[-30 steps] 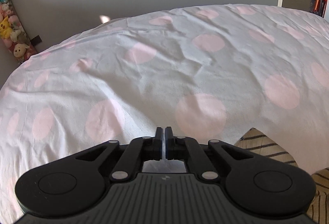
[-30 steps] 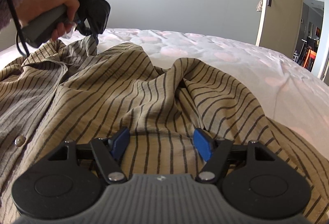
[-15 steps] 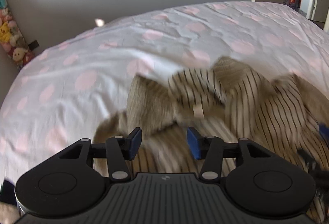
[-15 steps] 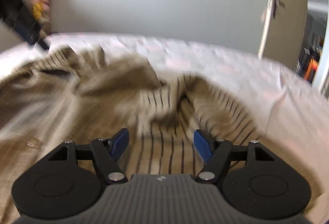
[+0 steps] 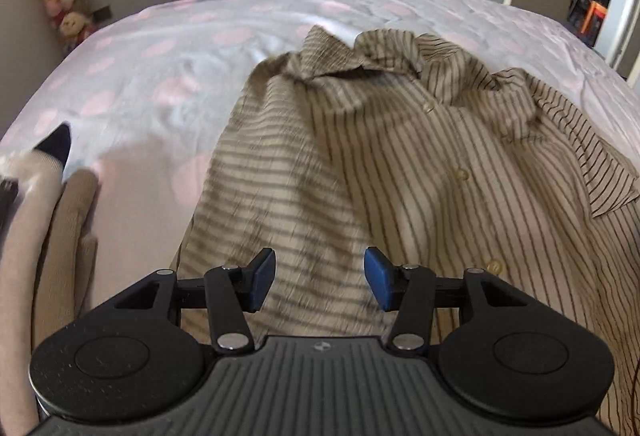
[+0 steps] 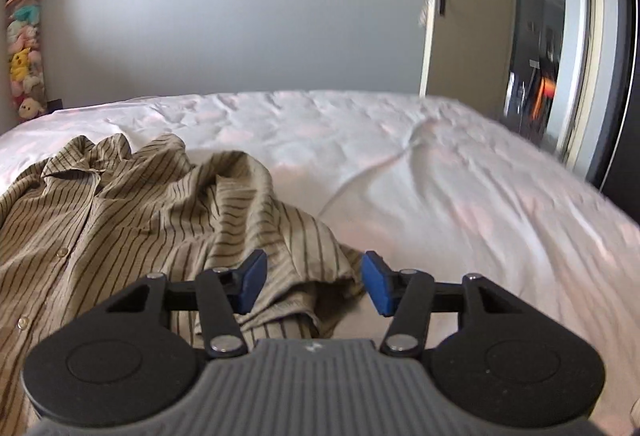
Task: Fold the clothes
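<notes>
Striped button-up shirt point(image 5: 400, 164) lies rumpled on the polka-dot bed point(image 5: 168, 48), collar toward 12 o'clock; left gripper point(image 5: 319, 278) and right gripper point(image 6: 314, 282) hover spread, empty.

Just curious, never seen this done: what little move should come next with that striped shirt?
Probably close the right tongs on the bunched sleeve and pull it outward; both tongs are open, and the striped shirt lies button-side up but rumpled.
</notes>
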